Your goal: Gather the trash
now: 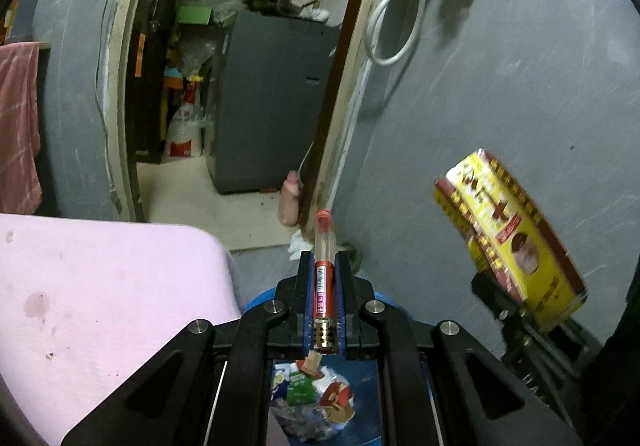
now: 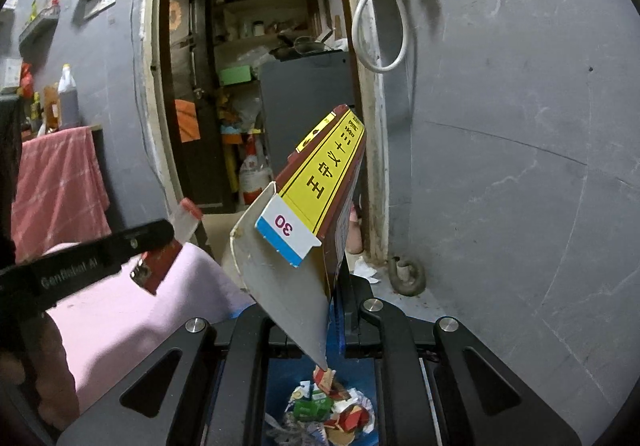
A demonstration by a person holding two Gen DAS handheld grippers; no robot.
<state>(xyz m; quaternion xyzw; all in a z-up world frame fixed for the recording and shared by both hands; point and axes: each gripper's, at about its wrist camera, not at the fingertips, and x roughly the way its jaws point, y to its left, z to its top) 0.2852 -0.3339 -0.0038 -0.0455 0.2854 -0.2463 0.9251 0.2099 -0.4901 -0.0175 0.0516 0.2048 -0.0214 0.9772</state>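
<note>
Both loads hang right over the blue trash bin [image 1: 370, 398] below me; left tool [image 1: 324, 266] clenched on the red-labelled clear plastic tube [image 1: 323, 286], long axis along the fingers; right tool [image 2: 336, 286] pinching the yellow-and-maroon cardboard box [image 2: 320, 182]; equally near, so just let go.

Lighter [image 1: 324, 294] left of box [image 1: 516, 234], bin [image 1: 372, 398] below.

- The lighter [image 1: 325, 300] – glossy red label, clear plastic front, perforated gold metal end.
- The box [image 2: 316, 206], at 12 o'clock from the right gripper [image 2: 334, 286] – printed cardboard, yellow and maroon faces slightly shiny, grey matt inside flap.
- Both grippers – matt black plastic with bright metal bolt heads.
- The cushion [image 1: 100, 306] at 9 o'clock – pink, soft matt cloth, stained.
- The wall [image 1: 500, 106] – grey, matt, scuffed.
- The towel [image 2: 56, 182] – pink woven cloth.
</note>
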